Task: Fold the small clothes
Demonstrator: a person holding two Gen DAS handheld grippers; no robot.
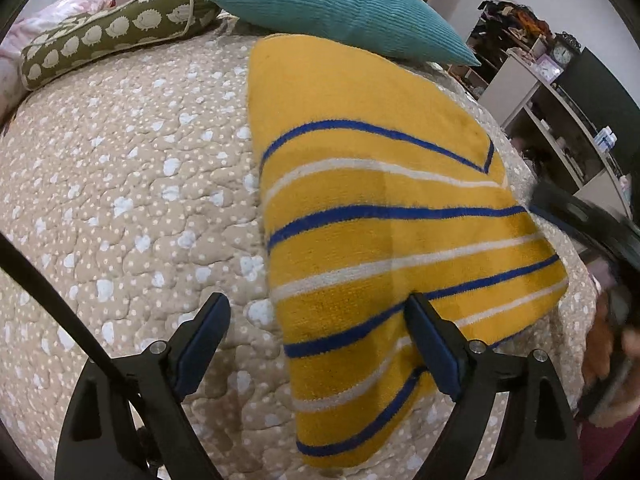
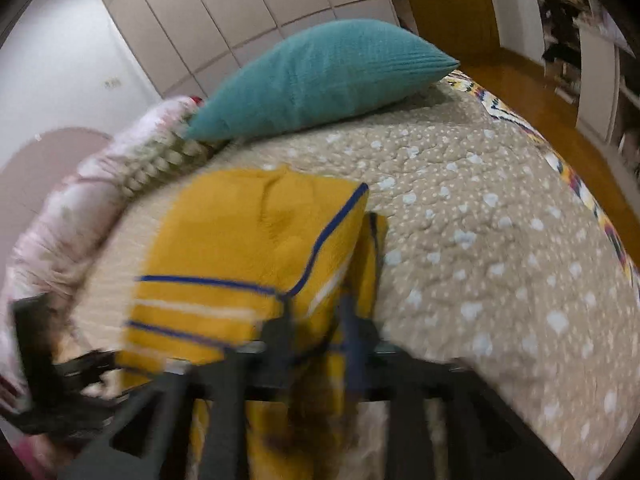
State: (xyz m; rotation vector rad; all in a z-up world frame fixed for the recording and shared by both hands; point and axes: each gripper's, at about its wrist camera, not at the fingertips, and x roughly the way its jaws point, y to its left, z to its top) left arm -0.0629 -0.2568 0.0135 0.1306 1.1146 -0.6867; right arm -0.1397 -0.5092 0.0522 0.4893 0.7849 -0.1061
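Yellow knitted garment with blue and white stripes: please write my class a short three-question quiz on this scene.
1. True or false: the jaws of the left gripper are shut.
2. The yellow knitted garment with blue and white stripes lies on: A) a glass table, B) a beige quilted bedspread with pale spots, C) a metal tray.
3. What colour is the ribbed cushion beyond the garment?
Key: 1 false; 2 B; 3 teal.

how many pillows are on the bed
3: teal pillow at the bed's far end, green hedgehog bolster left of it, pink floral pillow behind that. More may be hidden.
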